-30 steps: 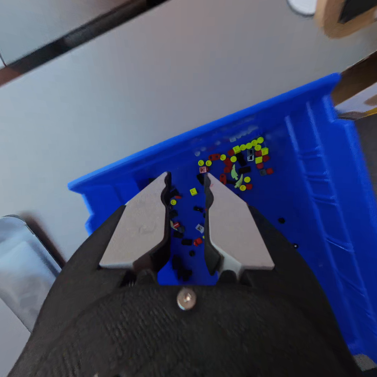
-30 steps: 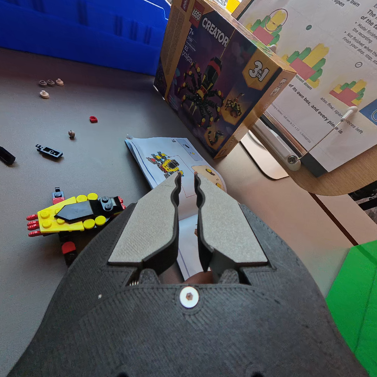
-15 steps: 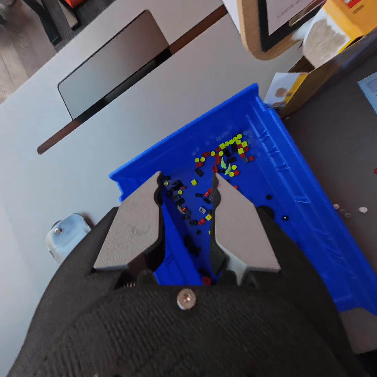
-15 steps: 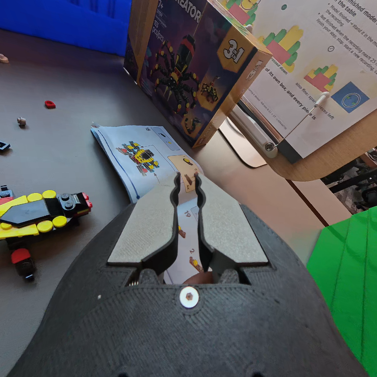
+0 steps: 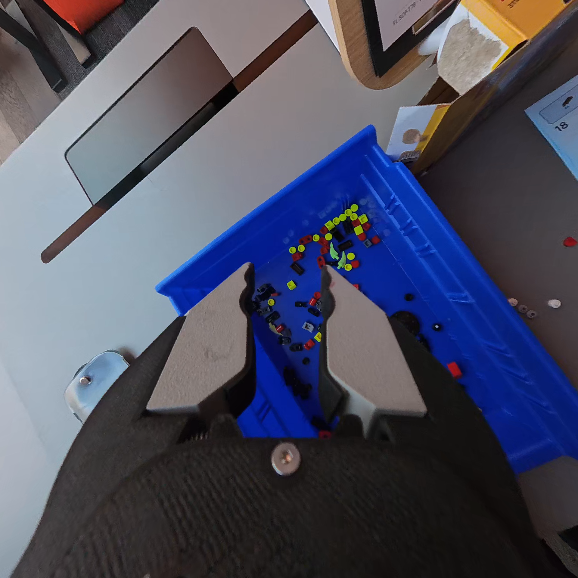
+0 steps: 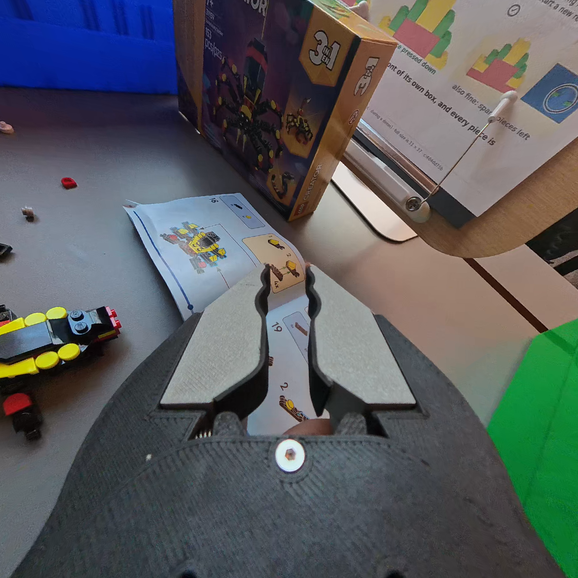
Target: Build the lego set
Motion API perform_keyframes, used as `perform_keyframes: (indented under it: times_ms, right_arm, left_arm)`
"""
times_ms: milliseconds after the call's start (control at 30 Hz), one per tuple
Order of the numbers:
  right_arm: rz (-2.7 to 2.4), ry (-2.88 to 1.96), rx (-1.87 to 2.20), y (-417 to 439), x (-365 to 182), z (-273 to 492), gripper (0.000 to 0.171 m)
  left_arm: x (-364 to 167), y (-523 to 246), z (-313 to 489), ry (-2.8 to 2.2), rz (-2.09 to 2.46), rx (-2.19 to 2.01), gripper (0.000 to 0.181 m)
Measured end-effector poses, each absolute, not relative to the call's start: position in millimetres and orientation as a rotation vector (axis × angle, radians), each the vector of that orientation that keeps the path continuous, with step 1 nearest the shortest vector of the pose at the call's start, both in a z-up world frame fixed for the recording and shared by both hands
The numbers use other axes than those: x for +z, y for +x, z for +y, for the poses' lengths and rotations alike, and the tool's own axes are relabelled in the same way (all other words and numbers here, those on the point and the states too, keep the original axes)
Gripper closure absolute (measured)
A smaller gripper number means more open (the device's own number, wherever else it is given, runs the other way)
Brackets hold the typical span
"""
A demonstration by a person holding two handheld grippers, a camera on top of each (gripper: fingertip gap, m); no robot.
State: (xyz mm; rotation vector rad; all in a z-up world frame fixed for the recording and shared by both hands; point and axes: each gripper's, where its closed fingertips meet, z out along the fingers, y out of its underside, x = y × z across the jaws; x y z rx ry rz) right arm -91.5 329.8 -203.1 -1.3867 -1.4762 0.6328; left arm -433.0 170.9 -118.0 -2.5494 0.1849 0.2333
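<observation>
A blue bin [image 5: 488, 341] holds several small yellow, red and black lego pieces [image 5: 339, 237]. My left gripper [image 5: 286, 269] hovers open and empty above the bin's near end. In the right wrist view, a partly built yellow and black lego model [image 6: 53, 337] lies on the dark table at the left. An open instruction booklet [image 6: 200, 237] lies in the middle. My right gripper [image 6: 286, 269] is open by a narrow gap and empty, held over the booklet.
The lego box [image 6: 272, 103] stands behind the booklet, next to a wooden board with a printed sheet [image 6: 469, 81]. Loose pieces lie on the table: a red one [image 6: 68, 182] and small tan ones [image 5: 525, 308]. A green thing [image 6: 541, 438] is at right. My hands' fingertips stand some 40 cm from each other.
My left gripper has pulled back and up from the bin and its fingers have spread wider. My right gripper has shifted right over the booklet and opened slightly.
</observation>
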Motion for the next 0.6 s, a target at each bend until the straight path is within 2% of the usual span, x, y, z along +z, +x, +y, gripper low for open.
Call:
perform_keyframes:
  times_ms: [33,600]
  right_arm:
    - [-1.471,-1.385,0.638,-91.3,-202.2,329.8,0.152]
    - [-1.437,-1.389,0.663,-89.7,-198.2,332.1,0.151]
  left_arm:
    - [-116.0,-431.5,171.4,-2.54,0.188,0.232,0.141]
    - [-110.7,-425.9,173.6,-2.518,0.236,0.274,0.146]
